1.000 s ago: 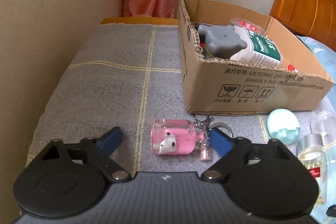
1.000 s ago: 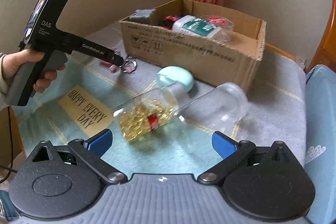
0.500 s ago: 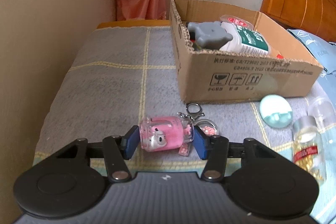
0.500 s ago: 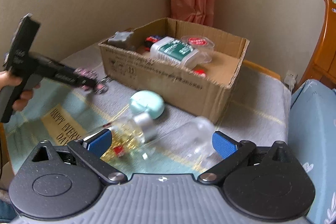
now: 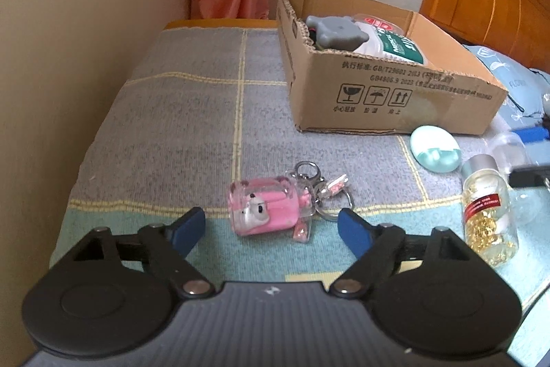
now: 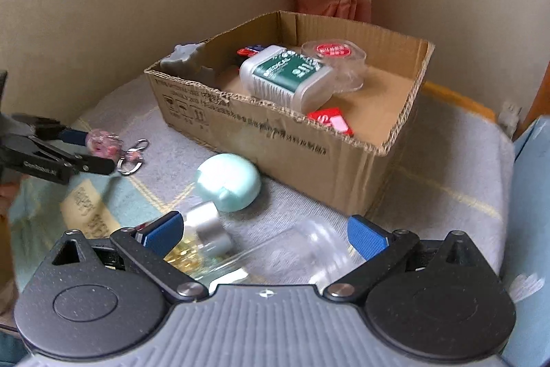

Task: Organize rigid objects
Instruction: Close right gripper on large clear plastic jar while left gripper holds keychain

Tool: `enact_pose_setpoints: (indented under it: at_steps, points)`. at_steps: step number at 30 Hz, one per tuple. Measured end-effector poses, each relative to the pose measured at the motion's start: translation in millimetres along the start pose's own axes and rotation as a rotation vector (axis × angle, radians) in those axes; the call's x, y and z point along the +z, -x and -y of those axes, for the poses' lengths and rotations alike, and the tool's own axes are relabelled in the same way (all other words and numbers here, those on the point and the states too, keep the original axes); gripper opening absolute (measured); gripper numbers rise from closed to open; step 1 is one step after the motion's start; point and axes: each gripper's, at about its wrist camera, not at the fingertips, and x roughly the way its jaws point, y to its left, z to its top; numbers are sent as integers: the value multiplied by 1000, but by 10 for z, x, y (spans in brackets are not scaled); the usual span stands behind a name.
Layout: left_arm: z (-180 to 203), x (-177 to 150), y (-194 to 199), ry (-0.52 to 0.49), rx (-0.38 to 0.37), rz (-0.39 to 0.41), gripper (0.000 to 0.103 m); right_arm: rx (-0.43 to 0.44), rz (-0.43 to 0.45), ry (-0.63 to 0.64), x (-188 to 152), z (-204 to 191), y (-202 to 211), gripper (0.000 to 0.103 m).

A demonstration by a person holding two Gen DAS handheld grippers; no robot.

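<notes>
The cardboard box (image 5: pixel 395 92) stands at the far side of the blanket (image 5: pixel 178 112), open at the top, and it already holds a white-and-green bottle (image 6: pixel 285 74), a grey piece (image 5: pixel 335 31), a clear lidded tub (image 6: pixel 335 57) and small red items; it is probably the collecting place, which would explain why the loose things lie just in front of it. Near its front wall lie a mint egg-shaped case (image 5: pixel 435 148), an empty clear jar (image 6: pixel 302 255) on its side, and a bottle of golden capsules (image 5: pixel 486 208), also on its side with its silver cap toward the box. The right gripper (image 6: pixel 263 236) hangs low over these 2 bottles with its fingers wide apart and holding nothing; the clear jar lies between the 2 blue pads, so this seems to be the next object for it. The left gripper (image 5: pixel 271 227) is also spread wide, with nothing held. The pink keychain charm (image 5: pixel 266 207) lies on the blanket between its fingertips, not touching either pad, well apart from the box. Its long axis runs about left to right, across the gap of the fingers, and the rings and small tags (image 5: pixel 319 184) point to the right, toward the capsule bottle. This placing suits a grip on the 2 short ends of the charm.
</notes>
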Motion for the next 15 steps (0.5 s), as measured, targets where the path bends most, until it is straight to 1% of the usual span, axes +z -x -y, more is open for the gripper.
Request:
enact_pose_setpoints:
  at_steps: [3, 8, 12, 14, 15]
  points:
    - [1, -13, -21, -3, 20, 3, 90, -2, -12, -8, -124, -44, 78, 103]
    - [3, -31, -32, -14, 32, 1, 96, -22, -45, -13, -367, -175, 207, 103]
    - [-19, -98, -12, -29, 23, 25, 102, -43, -45, -6, -495, -293, 288, 103]
    - [-28, -120, -10, -22, 27, 42, 102, -56, -39, -1, -542, -348, 317, 103]
    - [-11, -120, -22, -27, 42, 42, 102, -67, -35, 4, -563, -383, 328, 103]
